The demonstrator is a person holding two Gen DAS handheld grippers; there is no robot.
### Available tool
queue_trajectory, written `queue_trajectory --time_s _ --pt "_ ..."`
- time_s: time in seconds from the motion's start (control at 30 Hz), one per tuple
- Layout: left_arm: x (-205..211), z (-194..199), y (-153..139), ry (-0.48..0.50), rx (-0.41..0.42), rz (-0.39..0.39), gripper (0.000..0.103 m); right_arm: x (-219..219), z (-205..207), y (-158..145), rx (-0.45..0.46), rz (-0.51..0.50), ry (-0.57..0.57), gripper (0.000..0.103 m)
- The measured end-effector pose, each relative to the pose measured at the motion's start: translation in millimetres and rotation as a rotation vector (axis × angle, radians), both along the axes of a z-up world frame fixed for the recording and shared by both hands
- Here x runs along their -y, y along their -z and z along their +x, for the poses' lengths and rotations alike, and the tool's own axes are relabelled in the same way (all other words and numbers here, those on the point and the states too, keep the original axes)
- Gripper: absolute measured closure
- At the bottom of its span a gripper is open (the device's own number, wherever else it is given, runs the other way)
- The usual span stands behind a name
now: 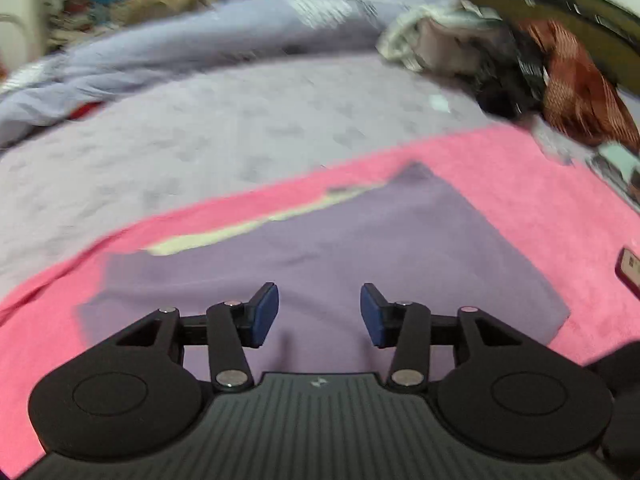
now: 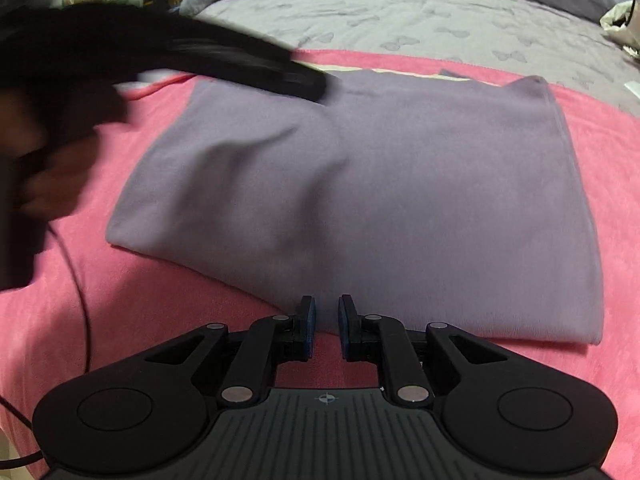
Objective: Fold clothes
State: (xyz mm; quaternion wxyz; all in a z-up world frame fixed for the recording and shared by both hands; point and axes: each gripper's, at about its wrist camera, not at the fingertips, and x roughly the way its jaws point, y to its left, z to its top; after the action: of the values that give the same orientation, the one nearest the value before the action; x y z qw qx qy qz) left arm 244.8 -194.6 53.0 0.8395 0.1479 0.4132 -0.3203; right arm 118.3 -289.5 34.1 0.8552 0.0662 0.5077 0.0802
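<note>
Purple garment [image 2: 360,184] lies folded flat on pink blanket [image 2: 160,320], bed. Left gripper [image 1: 319,314] jaws apart, empty, above the cloth. Right gripper [image 2: 327,328] jaws slightly apart, empty, at near hem. Risk: pinching only the top layer would undo the fold.

Bed cover: a grey-lilac sheet [image 2: 400,16] with a faint butterfly print is spreading across the far half of the bed.
Blanket: a pink fleece blanket [image 2: 120,320] is lying over the near half.
Quilt: a pale blue quilt [image 1: 180,52] is bunching along the far edge.
Clothes heap: a blurred pile [image 1: 520,68] in rust-red, black and white is sitting at the far right.
Far left: cluttered shelves [image 1: 120,0] are showing, too blurred to read.
Light: dim indoor light is falling evenly.
</note>
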Motion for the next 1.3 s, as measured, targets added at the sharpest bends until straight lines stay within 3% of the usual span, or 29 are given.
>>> queue_trajectory --time_s 0.07,0.2,0.4,0.47,0.5,0.57,0.6,0.77,0.83,0.93,1.0,1.03,1.07,1.1,1.13,1.2,1.23,1.3 --pt "20 19 22 -0.007 -0.036 0.077 0.048 2 -3 0 0.008 0.016 0.017 0.088" --pt "42 68 26 -0.041 -0.038 0.077 0.043 2 -9 1 0.04 0.029 0.044 0.088" --pt "34 118 27 -0.257 -0.022 0.152 0.049 6 -9 -8 0.04 0.054 0.042 0.086" --pt "19 108 11 -0.281 0.031 0.135 0.05 22 -5 -22 -0.03 0.109 0.094 0.073" --pt "9 100 3 -0.277 0.041 0.106 0.05 34 -11 -34 -0.016 0.122 0.154 0.062" --pt "-11 76 -11 -0.242 0.032 0.036 0.05 67 -25 -53 0.067 0.176 0.264 0.029" --pt "-19 60 -15 -0.214 0.017 0.01 0.05 84 -29 -59 0.075 0.196 0.32 0.024" --pt "-16 -20 -2 -0.032 -0.042 0.047 0.048 138 -34 -44 0.027 0.229 0.488 0.024" --pt "-11 -40 18 -0.005 -0.092 0.088 0.047 150 -32 -29 0.034 0.31 0.557 0.024" --pt "-8 -59 33 -0.011 -0.026 0.119 0.046 170 -28 -1 0.023 0.478 0.691 0.024" --pt "-7 -60 31 -0.027 -0.027 0.116 0.046 177 -25 13 0.041 0.575 0.757 0.016" --pt "-7 -59 30 -0.037 -0.035 0.114 0.045 178 -22 18 0.045 0.622 0.764 0.005" --pt "-8 -57 29 -0.046 -0.044 0.107 0.045 178 -22 19 0.046 0.638 0.777 0.003" --pt "-10 -57 29 -0.053 -0.049 0.101 0.043 179 -22 20 0.046 0.655 0.79 0.003" --pt "-13 -57 28 -0.058 -0.05 0.097 0.043 180 -22 21 0.046 0.672 0.803 0.012" --pt "-21 -59 27 -0.081 -0.049 0.096 0.042 179 -26 20 0.017 0.65 0.798 0.059" --pt "-26 -61 26 -0.094 -0.048 0.096 0.042 178 -27 22 -0.016 0.652 0.798 0.088" --pt "-37 -64 25 -0.13 -0.044 0.098 0.041 174 -29 29 -0.042 0.675 0.815 0.088"
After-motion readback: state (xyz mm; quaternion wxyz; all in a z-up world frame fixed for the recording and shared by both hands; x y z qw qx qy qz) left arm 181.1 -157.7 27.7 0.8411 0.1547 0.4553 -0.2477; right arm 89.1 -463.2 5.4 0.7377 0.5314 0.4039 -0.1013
